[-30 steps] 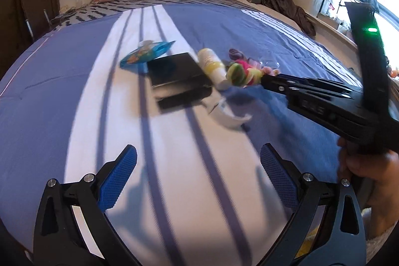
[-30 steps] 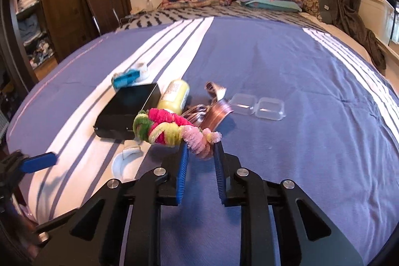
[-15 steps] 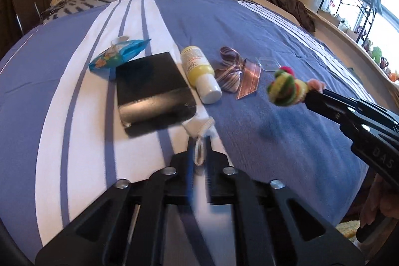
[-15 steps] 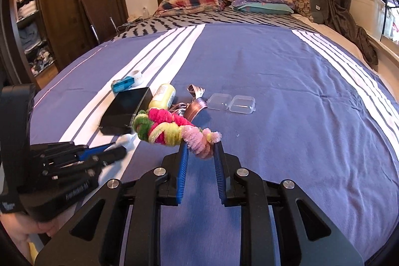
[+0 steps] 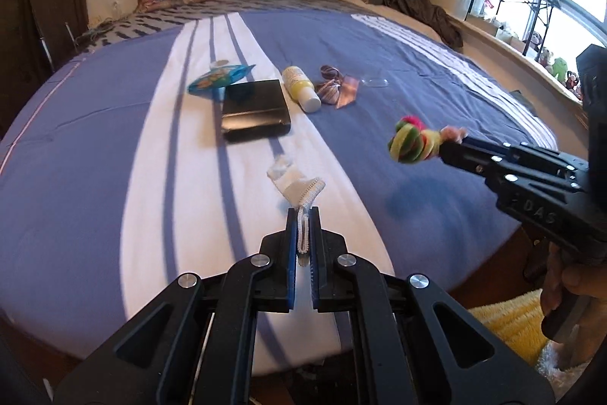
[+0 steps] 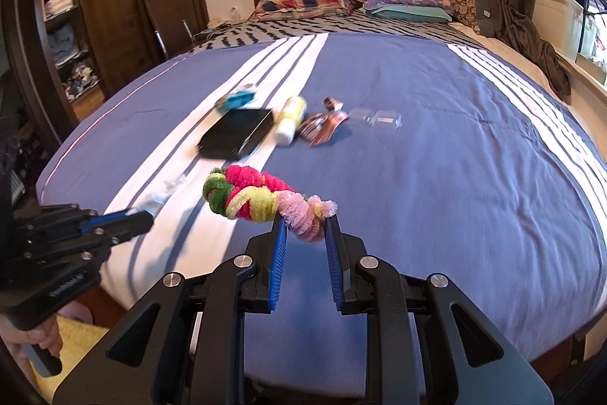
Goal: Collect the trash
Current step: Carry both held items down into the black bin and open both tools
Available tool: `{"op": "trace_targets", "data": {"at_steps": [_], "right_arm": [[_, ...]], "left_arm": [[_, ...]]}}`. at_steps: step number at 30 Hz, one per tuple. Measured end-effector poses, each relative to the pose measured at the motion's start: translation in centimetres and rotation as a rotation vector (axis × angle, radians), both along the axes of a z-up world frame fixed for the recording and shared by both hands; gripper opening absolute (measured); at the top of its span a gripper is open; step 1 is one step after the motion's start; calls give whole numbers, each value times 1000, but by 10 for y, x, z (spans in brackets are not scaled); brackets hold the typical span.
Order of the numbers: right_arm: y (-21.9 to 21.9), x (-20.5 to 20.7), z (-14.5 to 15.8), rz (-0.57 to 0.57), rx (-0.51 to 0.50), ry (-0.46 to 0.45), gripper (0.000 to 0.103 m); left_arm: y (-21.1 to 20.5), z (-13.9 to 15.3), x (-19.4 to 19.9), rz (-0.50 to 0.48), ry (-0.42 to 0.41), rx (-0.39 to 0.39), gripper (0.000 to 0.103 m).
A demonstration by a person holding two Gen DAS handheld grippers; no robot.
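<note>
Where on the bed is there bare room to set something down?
Bare blanket runs right of the clear plastic case and up toward the pillows. Crowded: black box, yellow bottle, ribbon, blue packet cluster mid-bed.

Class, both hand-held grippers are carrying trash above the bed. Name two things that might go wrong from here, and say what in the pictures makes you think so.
1. The left hand-held gripper pinches only one end of the white wrapper; the rest hangs free and could slip out.
2. The right hand-held gripper holds the pipe-cleaner bundle by its pink end, most of it sticking out sideways, so a swing might drop it.
</note>
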State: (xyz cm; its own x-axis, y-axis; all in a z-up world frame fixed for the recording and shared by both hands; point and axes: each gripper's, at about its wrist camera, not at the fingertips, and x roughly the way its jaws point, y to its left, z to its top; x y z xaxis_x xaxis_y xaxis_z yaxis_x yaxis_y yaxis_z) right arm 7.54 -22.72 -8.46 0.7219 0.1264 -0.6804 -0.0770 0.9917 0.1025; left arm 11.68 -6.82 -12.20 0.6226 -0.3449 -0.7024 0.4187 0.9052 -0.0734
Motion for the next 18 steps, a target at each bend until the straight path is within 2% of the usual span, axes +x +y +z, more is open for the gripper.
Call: {"op": "trace_targets", "data": {"at_steps": [4,9,15,18], "right_arm": [[9,-34,0,2,2,1,22],[16,-76,-16,8,9,36,22],[24,-108,-60,21,21,134,22],[31,-118,-83,20,-3,179,22]], "left_arm": [[14,-1,-35,12,-11,-10,4],[25,-22,-75,-5,17,-19,4],[29,-73,-103,-17,126,7,4],[30,-99,-113,-11,180,9,4]]}}
